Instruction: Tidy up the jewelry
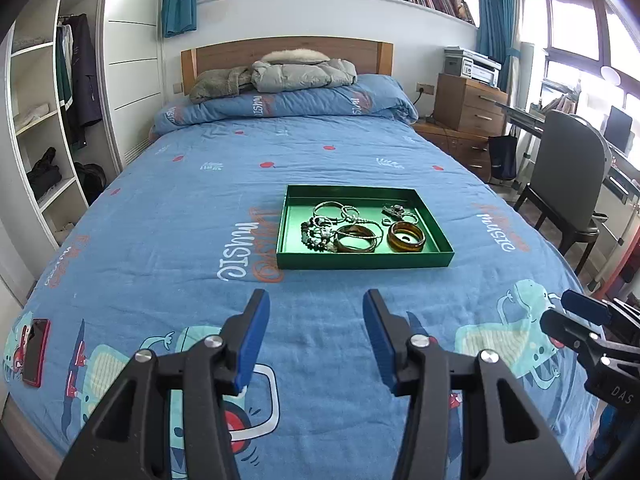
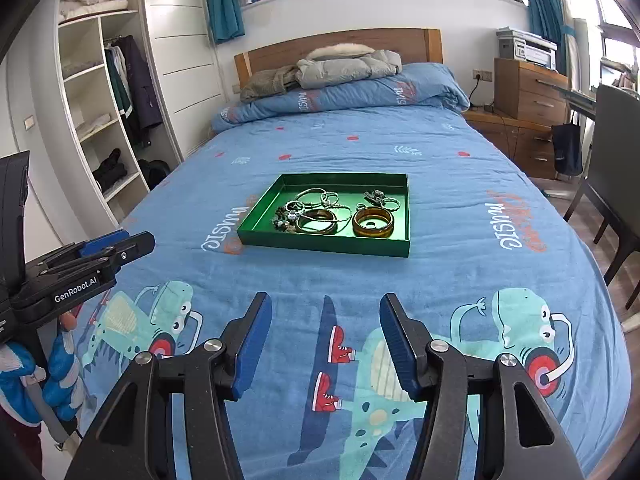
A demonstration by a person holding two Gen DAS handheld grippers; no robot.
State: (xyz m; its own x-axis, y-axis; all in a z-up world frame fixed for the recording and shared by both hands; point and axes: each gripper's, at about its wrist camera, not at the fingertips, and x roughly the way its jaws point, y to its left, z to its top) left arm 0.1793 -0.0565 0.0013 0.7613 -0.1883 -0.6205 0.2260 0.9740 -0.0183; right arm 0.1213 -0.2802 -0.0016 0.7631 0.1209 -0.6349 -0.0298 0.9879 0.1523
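Observation:
A green tray (image 1: 362, 260) (image 2: 320, 246) sits on the blue bedspread in the middle of the bed. It holds a heap of jewelry: an amber bangle (image 1: 406, 237) (image 2: 373, 222), a brown bangle (image 1: 356, 239) (image 2: 318, 221), silver rings and chains (image 1: 332, 210) (image 2: 316, 197), and dark beads (image 1: 314, 236) (image 2: 282, 220). My left gripper (image 1: 316, 300) is open and empty, held above the bed well short of the tray. My right gripper (image 2: 325, 304) is open and empty, also short of the tray.
A red phone (image 1: 36, 352) lies on the bed's left front corner. Folded coats (image 1: 304, 72) rest on the pillow end. A wardrobe (image 1: 48, 112) stands left. A chair (image 1: 568, 184) and wooden drawers (image 1: 468, 104) stand right.

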